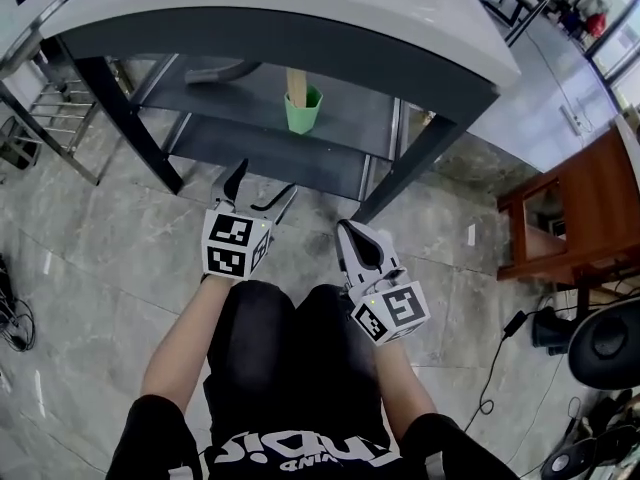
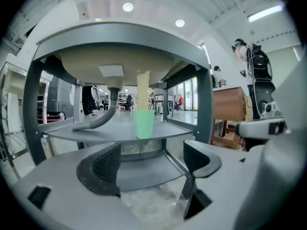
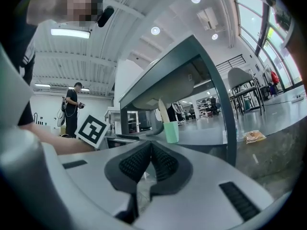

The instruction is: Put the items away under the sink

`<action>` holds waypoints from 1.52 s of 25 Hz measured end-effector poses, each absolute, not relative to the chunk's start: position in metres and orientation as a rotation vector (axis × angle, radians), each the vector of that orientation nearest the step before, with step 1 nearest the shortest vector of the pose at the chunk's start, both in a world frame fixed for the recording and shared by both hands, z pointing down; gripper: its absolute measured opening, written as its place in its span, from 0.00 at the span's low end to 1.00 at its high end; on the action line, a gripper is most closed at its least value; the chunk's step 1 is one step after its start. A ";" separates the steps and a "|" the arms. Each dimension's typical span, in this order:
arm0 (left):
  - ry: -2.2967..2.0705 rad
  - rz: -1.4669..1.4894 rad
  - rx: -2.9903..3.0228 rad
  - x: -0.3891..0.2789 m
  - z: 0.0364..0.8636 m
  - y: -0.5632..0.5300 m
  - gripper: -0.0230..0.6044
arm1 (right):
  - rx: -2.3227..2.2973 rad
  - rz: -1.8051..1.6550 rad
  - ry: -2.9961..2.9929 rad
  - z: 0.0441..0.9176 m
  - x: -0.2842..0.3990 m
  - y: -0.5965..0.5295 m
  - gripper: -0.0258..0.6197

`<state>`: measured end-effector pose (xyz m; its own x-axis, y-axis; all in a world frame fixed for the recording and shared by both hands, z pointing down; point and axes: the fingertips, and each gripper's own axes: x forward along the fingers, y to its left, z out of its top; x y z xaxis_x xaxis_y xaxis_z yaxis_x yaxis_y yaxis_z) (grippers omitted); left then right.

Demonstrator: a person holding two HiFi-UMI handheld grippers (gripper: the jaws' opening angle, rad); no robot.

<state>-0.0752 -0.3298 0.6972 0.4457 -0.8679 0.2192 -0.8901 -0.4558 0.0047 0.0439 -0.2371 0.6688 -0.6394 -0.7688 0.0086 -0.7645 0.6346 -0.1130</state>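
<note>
Green cup (image 1: 303,111) with wooden stick (image 1: 296,80) stands upright on surface (image 1: 220,96) under sink (image 1: 300,3), near front edge. Left tool (image 1: 262,190) jaws apart, empty, facing cup head-on, likely nearer. Right tool (image 1: 362,244) jaws together, empty, off toward front right corner.

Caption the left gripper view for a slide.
Open left gripper faces a pale green plastic cup on the grey under-sink shelf.

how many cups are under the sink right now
1: a green cup stands on the upper shelf under the sink. No other shows, though the sink hides part of the shelf from above.
</note>
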 end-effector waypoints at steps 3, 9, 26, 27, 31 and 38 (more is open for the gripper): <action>-1.539 0.264 2.612 -0.075 0.684 -0.305 0.71 | -1.302 -0.166 2.816 0.670 0.041 -0.234 0.07; -1.579 0.196 2.676 -0.085 0.663 -0.275 0.15 | -1.288 -0.167 2.836 0.672 0.036 -0.233 0.07; -1.383 0.139 2.693 -0.109 0.604 -0.262 0.07 | -1.210 -0.245 2.906 0.609 -0.022 -0.242 0.07; -1.389 0.151 2.680 -0.113 0.588 -0.258 0.07 | -1.201 -0.271 2.919 0.596 -0.027 -0.240 0.07; -1.414 0.197 2.607 -0.130 0.508 -0.231 0.07 | -1.140 -0.356 2.989 0.521 -0.040 -0.220 0.07; -1.482 0.262 2.540 -0.148 0.346 -0.184 0.07 | -1.086 -0.390 3.051 0.349 -0.050 -0.189 0.07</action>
<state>-0.1483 -0.1837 0.3455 0.4847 -0.8394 0.2459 -0.8728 -0.4825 0.0736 -0.0497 -0.1895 0.3488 -0.7717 -0.6064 0.1916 -0.6351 0.7505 -0.1829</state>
